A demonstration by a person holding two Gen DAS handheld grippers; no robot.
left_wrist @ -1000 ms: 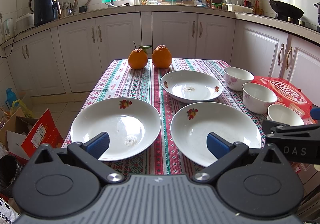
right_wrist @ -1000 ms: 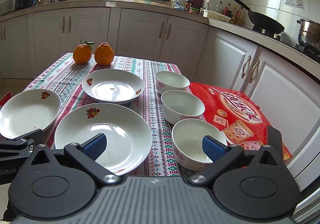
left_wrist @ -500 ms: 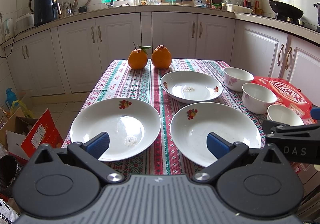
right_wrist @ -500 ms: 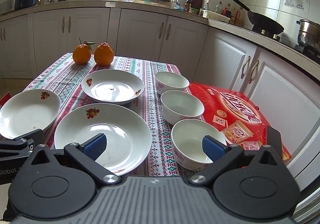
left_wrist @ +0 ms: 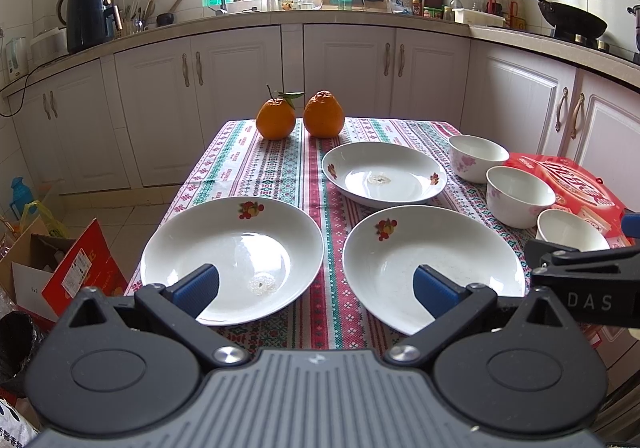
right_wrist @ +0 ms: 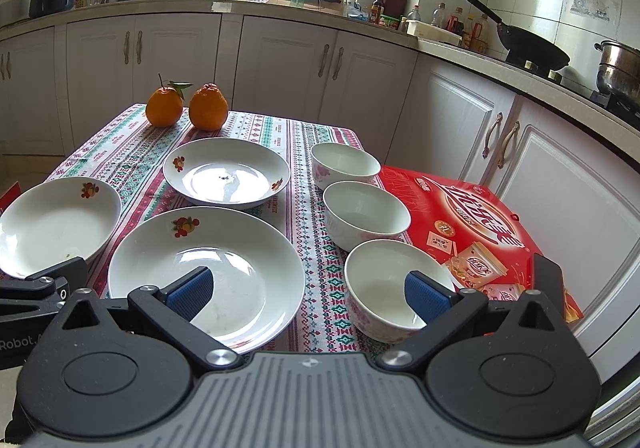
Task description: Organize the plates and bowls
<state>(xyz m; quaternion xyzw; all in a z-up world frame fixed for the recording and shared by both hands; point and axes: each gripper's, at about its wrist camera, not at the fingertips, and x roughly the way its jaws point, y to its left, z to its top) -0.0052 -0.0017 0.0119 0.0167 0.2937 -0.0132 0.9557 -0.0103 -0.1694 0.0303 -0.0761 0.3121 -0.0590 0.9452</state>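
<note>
Three white plates with fruit motifs lie on the patterned tablecloth: near left, near right and far. Three white bowls with pink flowers stand in a row on the right: far, middle, near. My left gripper is open and empty, above the near table edge between the two near plates. My right gripper is open and empty, between the near right plate and the near bowl.
Two oranges sit at the far end of the table. A red box lies at the right, beside the bowls. White kitchen cabinets surround the table. Cardboard boxes stand on the floor at the left.
</note>
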